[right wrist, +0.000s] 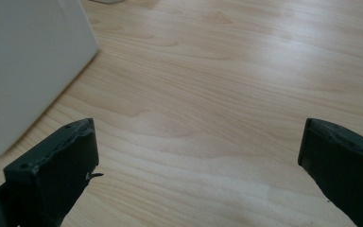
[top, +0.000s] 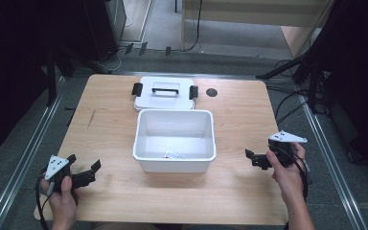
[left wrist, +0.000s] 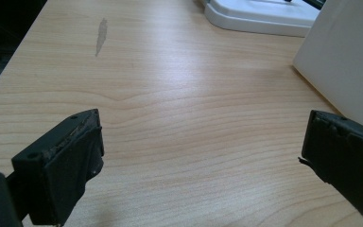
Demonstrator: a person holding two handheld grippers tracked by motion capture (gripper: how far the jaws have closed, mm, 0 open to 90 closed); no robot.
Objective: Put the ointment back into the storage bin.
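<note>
Two grippers rested low over the table (top: pixel 110 120): left gripper (top: pixel 84 168) jaws wide apart, empty. White bin (top: pixel 174 163) stood mid-table, lid (top: pixel 164 101) behind it. Right gripper (top: pixel 250 159) likewise spread, holding nothing.

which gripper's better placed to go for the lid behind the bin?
Slight edge to the left gripper: open, and its own view already shows the lid ahead past the white bin. The right gripper, also open, points at the bin's side wall.

Small pale item (top: pixel 175 154) inside the white bin (top: pixel 174 163), too tiny and blurred to identify.
</note>
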